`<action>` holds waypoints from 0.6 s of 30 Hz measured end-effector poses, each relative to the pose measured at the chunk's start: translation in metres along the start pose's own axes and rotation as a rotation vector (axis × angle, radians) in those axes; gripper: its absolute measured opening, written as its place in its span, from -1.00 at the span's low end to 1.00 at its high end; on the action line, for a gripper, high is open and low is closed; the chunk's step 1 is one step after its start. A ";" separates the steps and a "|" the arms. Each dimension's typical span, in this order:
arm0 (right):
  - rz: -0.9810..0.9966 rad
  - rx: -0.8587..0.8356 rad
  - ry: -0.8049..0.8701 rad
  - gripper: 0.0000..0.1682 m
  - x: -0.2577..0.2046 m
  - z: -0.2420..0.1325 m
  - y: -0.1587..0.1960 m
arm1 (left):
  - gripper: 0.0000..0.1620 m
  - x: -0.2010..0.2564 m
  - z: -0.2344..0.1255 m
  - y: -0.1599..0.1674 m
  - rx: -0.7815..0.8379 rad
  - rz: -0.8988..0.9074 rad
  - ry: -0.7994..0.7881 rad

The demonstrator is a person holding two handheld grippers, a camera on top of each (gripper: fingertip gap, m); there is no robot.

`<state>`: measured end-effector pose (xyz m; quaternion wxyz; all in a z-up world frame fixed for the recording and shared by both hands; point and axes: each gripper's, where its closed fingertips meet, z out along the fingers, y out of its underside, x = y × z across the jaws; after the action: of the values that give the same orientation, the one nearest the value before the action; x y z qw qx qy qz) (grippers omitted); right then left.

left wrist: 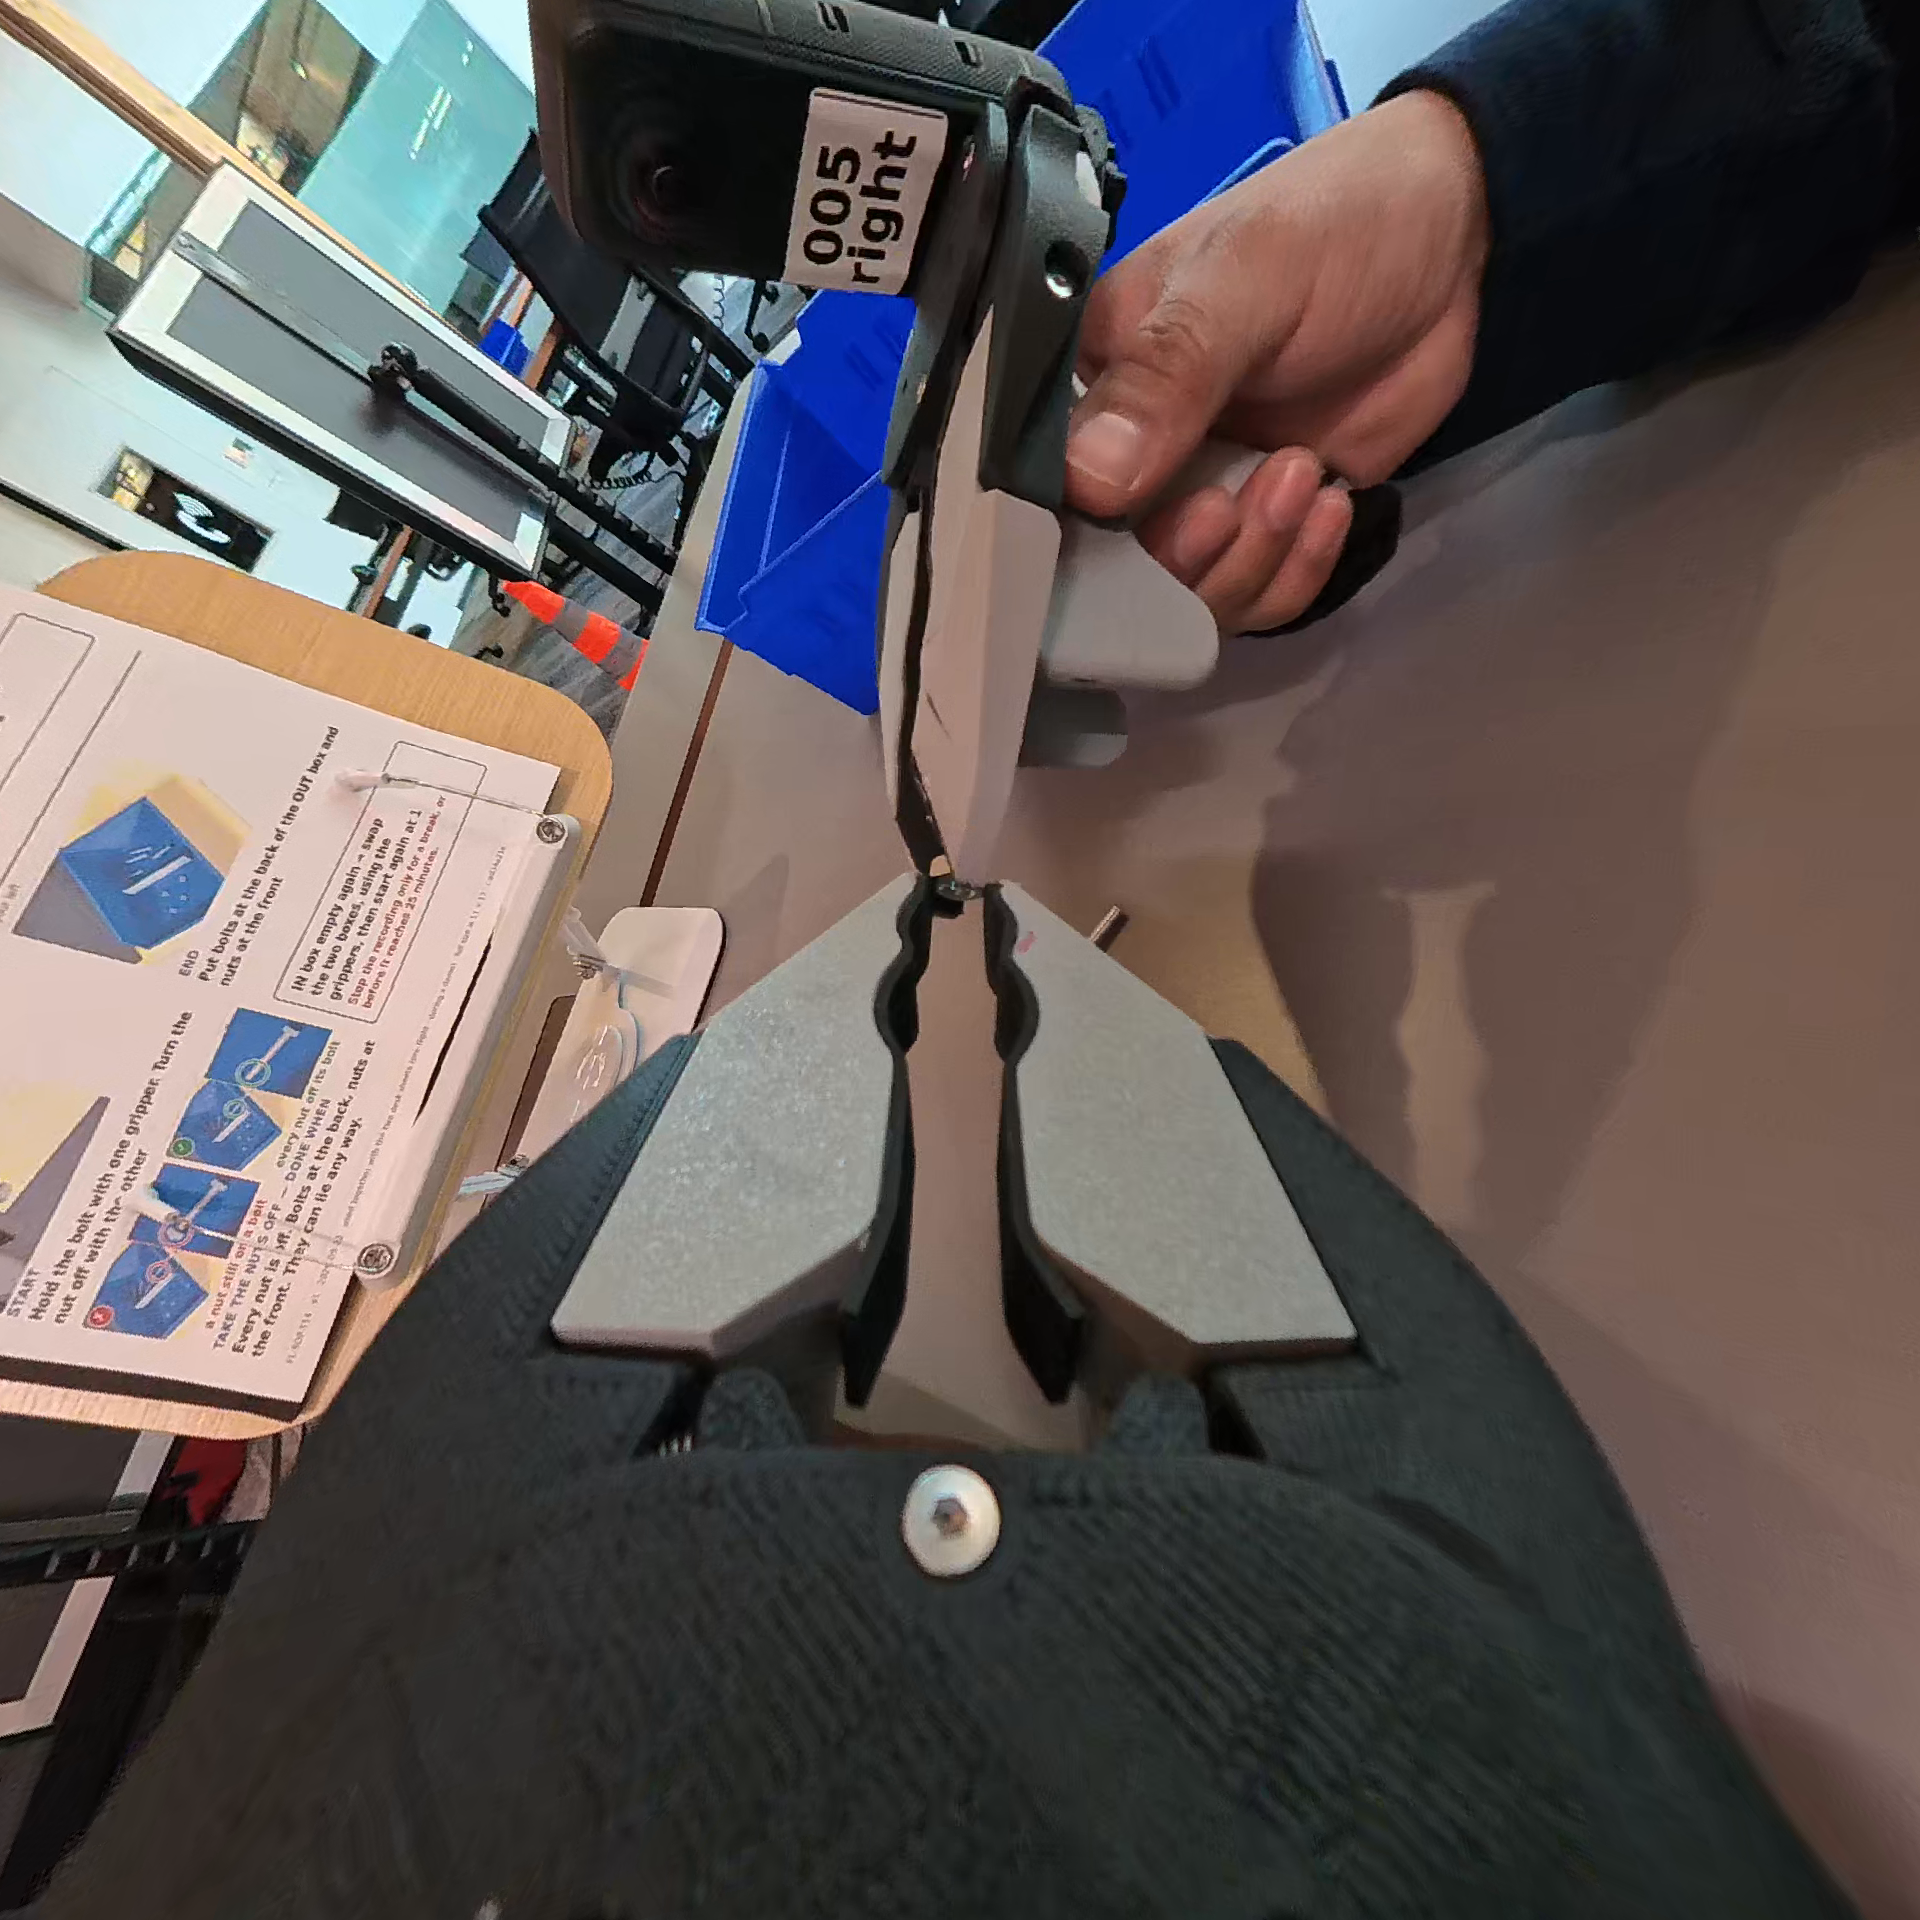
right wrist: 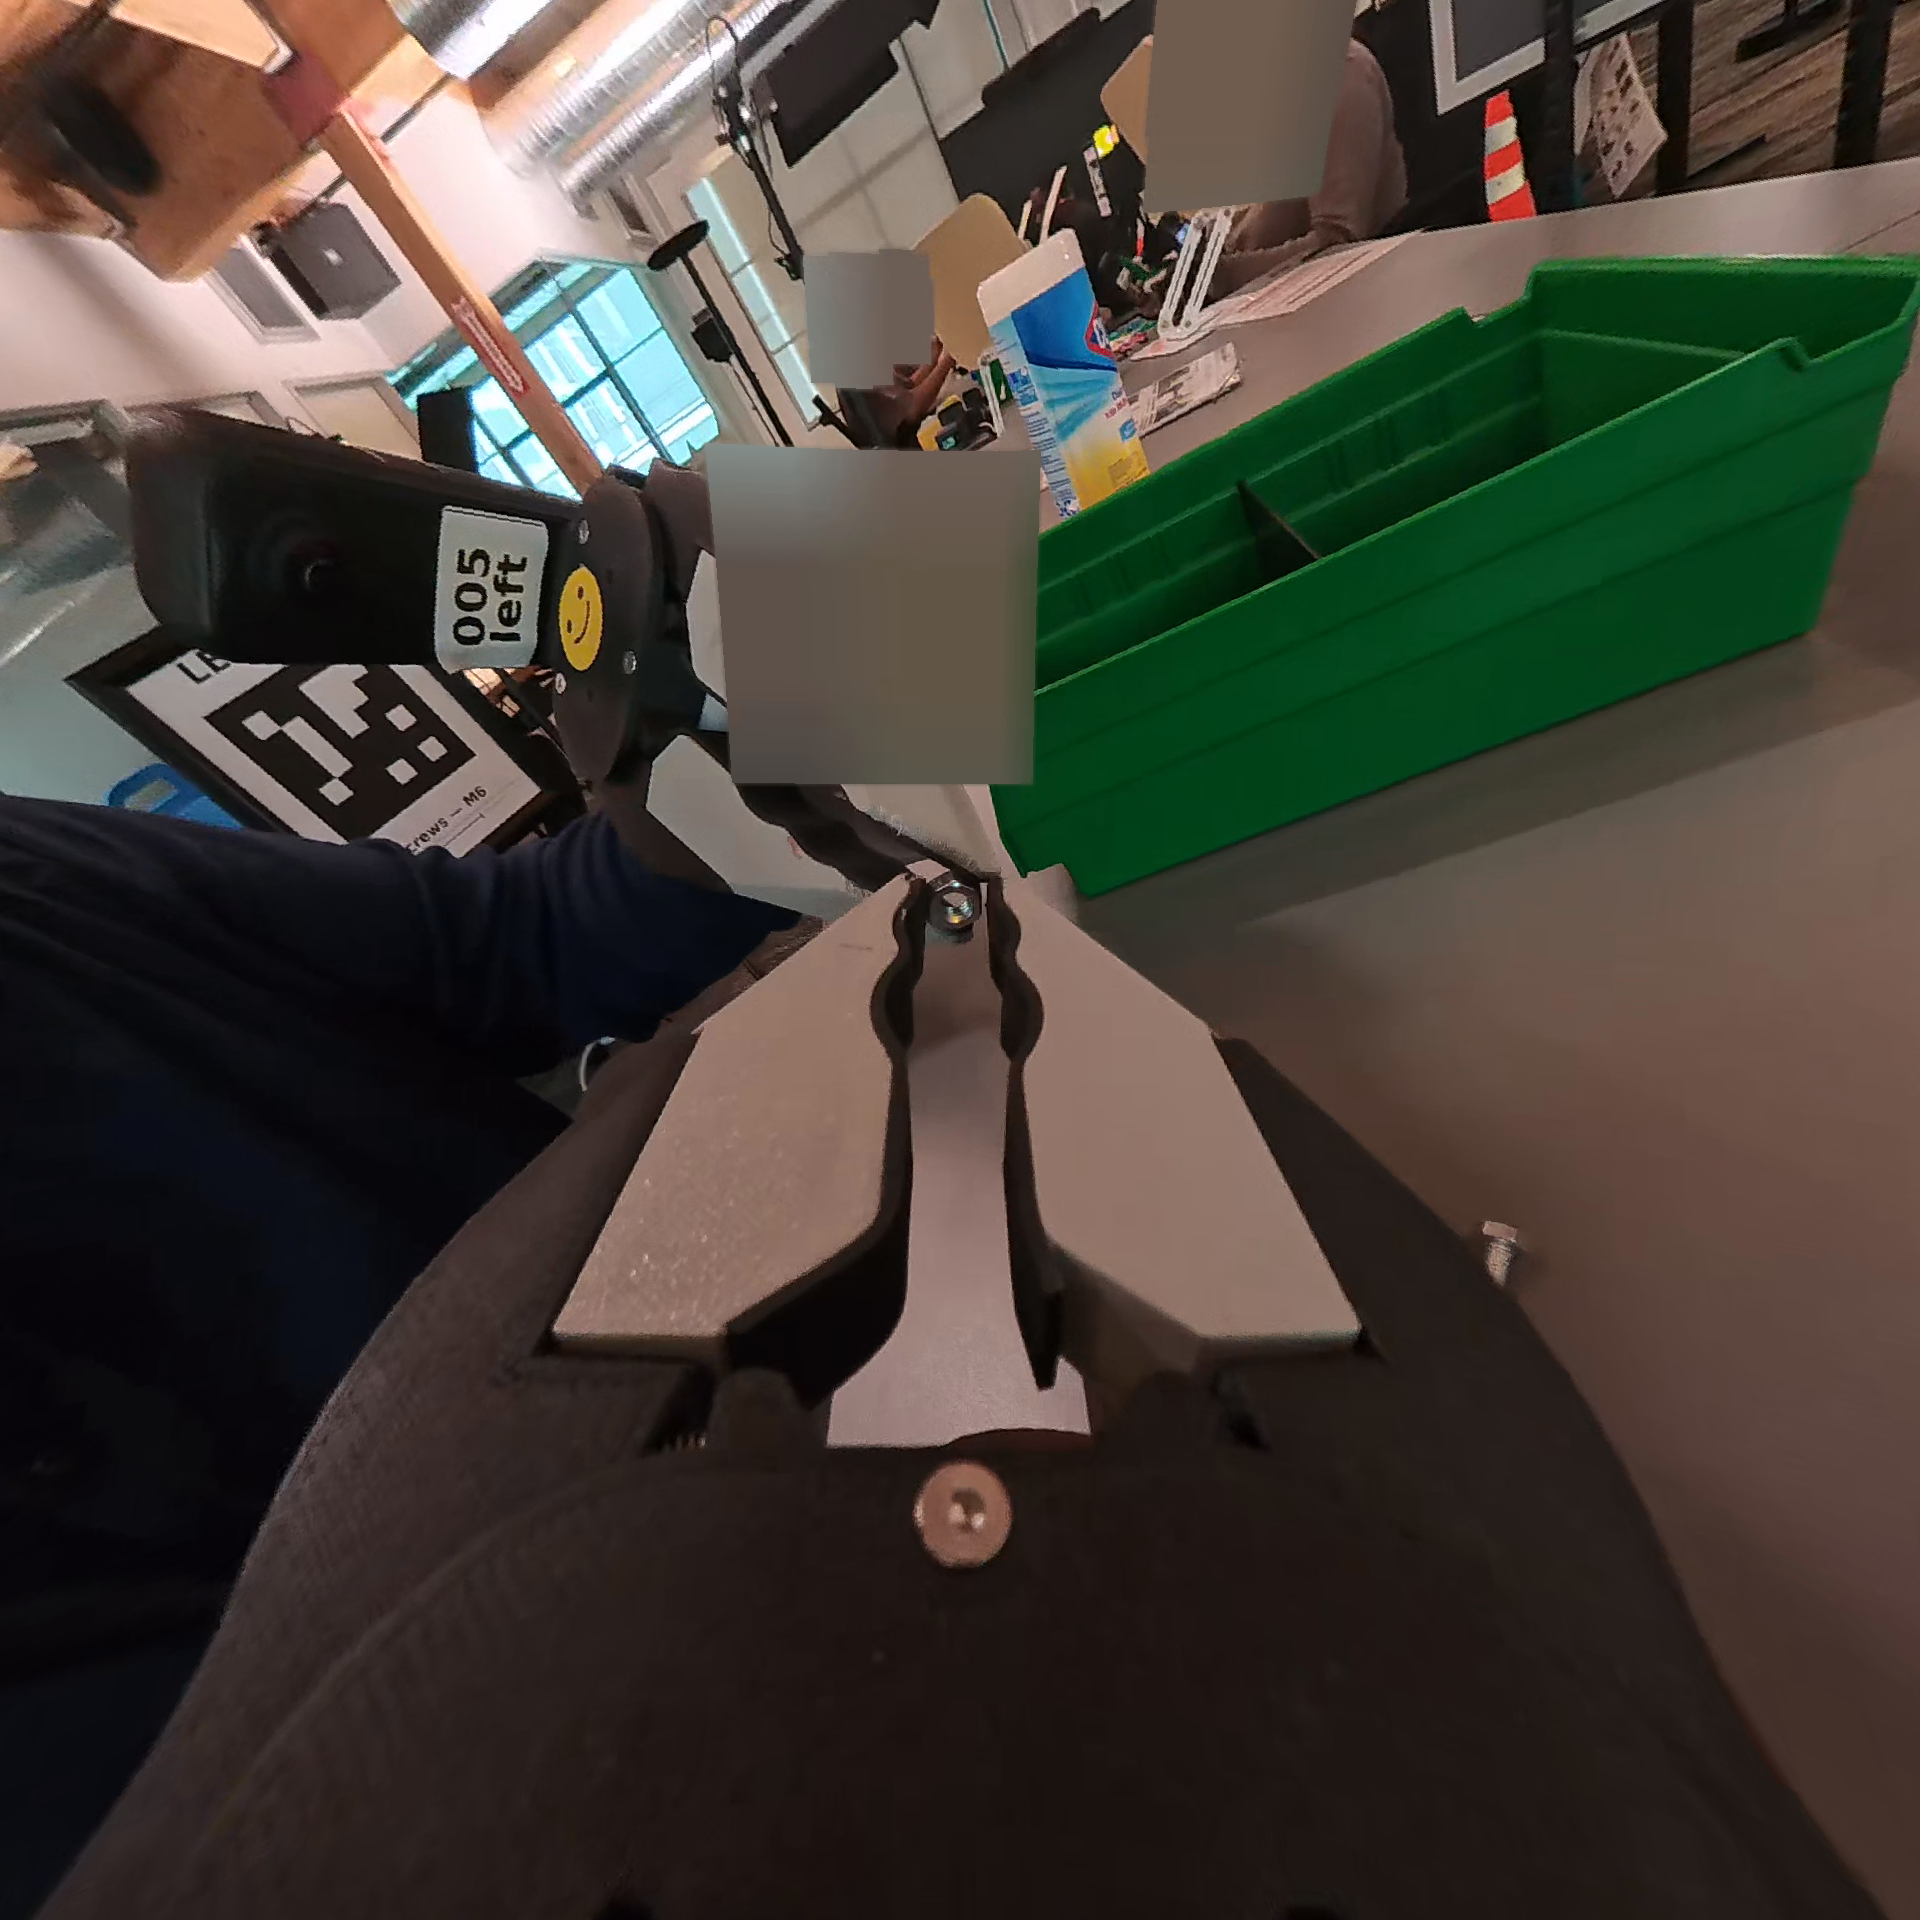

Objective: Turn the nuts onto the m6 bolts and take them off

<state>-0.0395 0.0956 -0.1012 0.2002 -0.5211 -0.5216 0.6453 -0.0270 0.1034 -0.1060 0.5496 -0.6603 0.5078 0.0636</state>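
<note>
In the left wrist view my left gripper (left wrist: 951,896) is shut on a small dark metal piece, the bolt (left wrist: 954,889), of which only a tip shows. My right gripper (left wrist: 940,857) comes down from above, held by a hand (left wrist: 1278,343), and its tips meet mine at that spot. In the right wrist view my right gripper (right wrist: 951,896) is shut on a silver hex nut (right wrist: 951,910), with its hole facing the camera. The left gripper (right wrist: 930,871) reaches in from the upper left and touches the nut. The bolt's shank is hidden.
A loose bolt (right wrist: 1499,1252) lies on the grey table (right wrist: 1558,1039) at the right. A green divided bin (right wrist: 1455,582) stands behind, with a wipes canister (right wrist: 1070,384) beyond it. Blue bins (left wrist: 800,520) and an instruction sheet (left wrist: 208,987) on a wooden board are on the left side. My left and right fingertips are right by each other.
</note>
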 end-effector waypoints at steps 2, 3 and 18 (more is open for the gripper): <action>0.030 0.016 -0.021 -0.91 0.000 0.000 -0.002 | -0.89 -0.003 0.000 -0.001 0.013 0.002 -0.026; 0.046 0.021 -0.032 -0.90 0.000 -0.001 -0.002 | -0.90 -0.003 0.000 -0.001 0.017 -0.002 -0.029; -0.025 -0.143 0.258 -0.92 0.046 -0.005 0.027 | -0.74 -0.016 -0.016 0.018 -0.049 -0.258 -0.186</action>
<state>-0.0450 0.1248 -0.1458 0.2360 -0.6059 -0.5427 0.5317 -0.0553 0.1024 -0.1011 0.5816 -0.7245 0.3641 0.0658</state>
